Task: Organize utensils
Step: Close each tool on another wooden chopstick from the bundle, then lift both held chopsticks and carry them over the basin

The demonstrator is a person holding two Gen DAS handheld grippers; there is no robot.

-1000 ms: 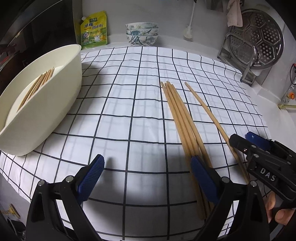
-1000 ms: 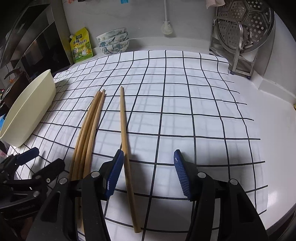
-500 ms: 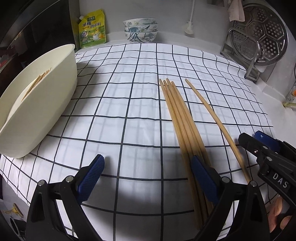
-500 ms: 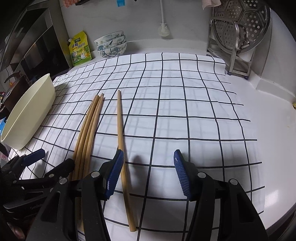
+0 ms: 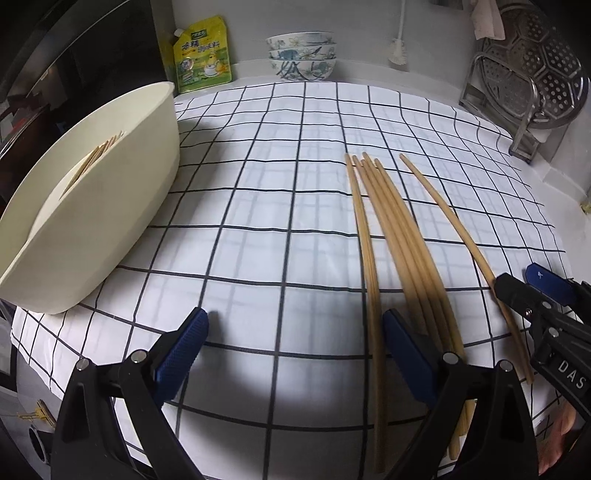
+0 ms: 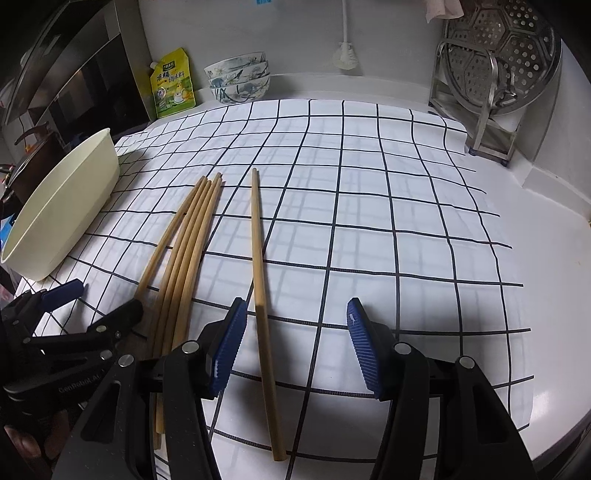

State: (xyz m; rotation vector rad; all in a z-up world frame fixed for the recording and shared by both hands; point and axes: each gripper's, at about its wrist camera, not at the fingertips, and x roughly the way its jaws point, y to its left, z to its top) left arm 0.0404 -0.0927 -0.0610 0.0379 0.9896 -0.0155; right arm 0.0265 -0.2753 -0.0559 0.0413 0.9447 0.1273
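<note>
1. On your checked cloth (image 5: 258,206): chopstick bundle (image 5: 391,229) centre-right, single chopstick (image 6: 260,258) just right of it, apart.
2. Tub (image 5: 92,206) at cloth's left edge w/ chopsticks inside (image 5: 98,158).
3. Behind cloth: pouch (image 5: 202,55) left, stacked bowls (image 5: 302,55) mid, steamer rack (image 5: 524,92) right.

wall (image 6: 303,33): pale grey, top of frame | counter (image 6: 546,236): white, right side | cloth (image 6: 369,184): white, black grid, centre | dark appliance (image 6: 74,81): upper left | light: dim, soft shadows along the bottom
</note>
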